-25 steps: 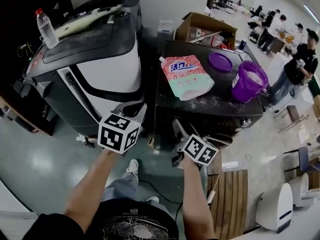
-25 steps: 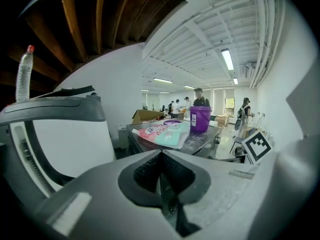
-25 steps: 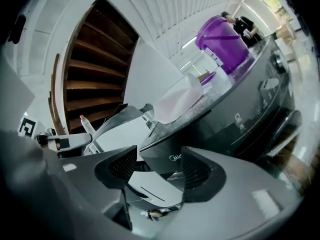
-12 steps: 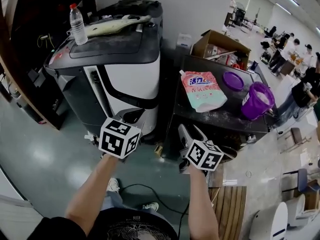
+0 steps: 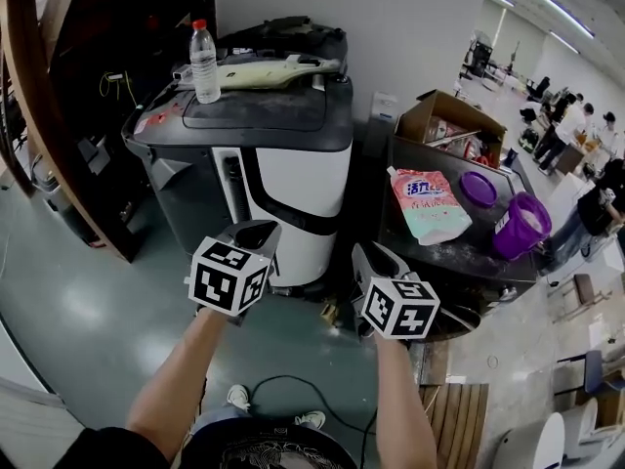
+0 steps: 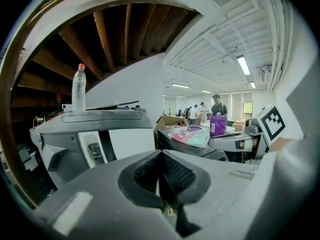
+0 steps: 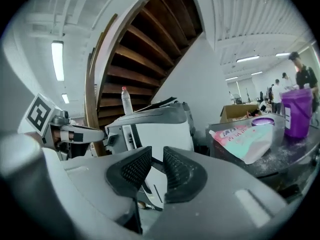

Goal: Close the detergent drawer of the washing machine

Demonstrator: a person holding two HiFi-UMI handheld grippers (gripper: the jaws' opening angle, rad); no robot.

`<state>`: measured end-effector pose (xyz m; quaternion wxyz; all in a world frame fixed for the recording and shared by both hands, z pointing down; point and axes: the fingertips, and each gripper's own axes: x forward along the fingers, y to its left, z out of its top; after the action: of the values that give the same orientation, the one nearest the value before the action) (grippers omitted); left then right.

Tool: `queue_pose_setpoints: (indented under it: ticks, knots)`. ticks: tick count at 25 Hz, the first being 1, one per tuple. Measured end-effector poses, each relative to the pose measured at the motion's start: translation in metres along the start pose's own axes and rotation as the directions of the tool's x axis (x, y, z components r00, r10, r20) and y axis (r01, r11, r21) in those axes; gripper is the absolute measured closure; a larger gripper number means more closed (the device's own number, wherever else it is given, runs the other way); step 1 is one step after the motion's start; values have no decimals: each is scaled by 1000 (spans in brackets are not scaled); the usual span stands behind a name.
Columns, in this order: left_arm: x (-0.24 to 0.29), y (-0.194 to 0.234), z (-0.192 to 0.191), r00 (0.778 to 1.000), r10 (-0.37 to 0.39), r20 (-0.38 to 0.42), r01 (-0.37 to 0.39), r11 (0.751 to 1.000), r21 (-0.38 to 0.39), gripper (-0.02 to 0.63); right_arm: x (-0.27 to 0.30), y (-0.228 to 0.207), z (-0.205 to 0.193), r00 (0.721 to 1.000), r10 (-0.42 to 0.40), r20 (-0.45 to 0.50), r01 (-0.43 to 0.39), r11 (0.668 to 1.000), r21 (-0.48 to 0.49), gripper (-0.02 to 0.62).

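Note:
The grey and white washing machine [image 5: 293,169] stands ahead of me, also seen in the left gripper view [image 6: 125,139] and the right gripper view [image 7: 160,131]. A grey part [image 5: 164,169] juts out at its left front corner; I cannot tell whether this is the detergent drawer. My left gripper [image 5: 256,231] hangs in front of the machine's lower front, its pads pressed together on nothing [image 6: 160,174]. My right gripper [image 5: 376,254] hovers to the right, near the gap between machine and table. Its pads [image 7: 157,166] stand a narrow slit apart and hold nothing. Neither gripper touches the machine.
A water bottle [image 5: 203,62] and a long pale object [image 5: 264,69] lie on the machine's top. A dark table [image 5: 459,257] at the right carries a detergent bag [image 5: 430,206], purple bucket [image 5: 518,228] and cardboard box [image 5: 454,120]. Wooden stairs [image 5: 39,115] rise at left. A cable [image 5: 283,384] crosses the floor.
The view has swung left, so the washing machine now sits at the centre. Both grippers have shifted with it to face the machine's front; their jaws look unchanged.

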<state>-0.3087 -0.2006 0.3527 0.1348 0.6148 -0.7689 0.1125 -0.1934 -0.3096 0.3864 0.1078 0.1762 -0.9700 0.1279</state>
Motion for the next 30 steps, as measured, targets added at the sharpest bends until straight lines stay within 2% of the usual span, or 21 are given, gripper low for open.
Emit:
queue_pose_setpoints:
  ticks: [5, 11, 18, 30]
  knots:
    - [-21, 35, 10, 999, 16, 33, -16, 1000, -13, 606, 9, 44, 26, 1000, 20, 15, -18, 997, -73, 532]
    - [-34, 58, 17, 998, 11, 56, -10, 1000, -22, 606, 8, 70, 50, 999, 7, 34, -3, 991, -132, 565]
    - [-37, 67, 14, 998, -11, 55, 12, 1000, -16, 606, 4, 82, 63, 998, -18, 61, 28, 985, -172, 569]
    - [-35, 69, 18, 997, -45, 62, 44, 999, 7, 606, -6, 78, 67, 994, -71, 88, 85, 982, -167, 569]
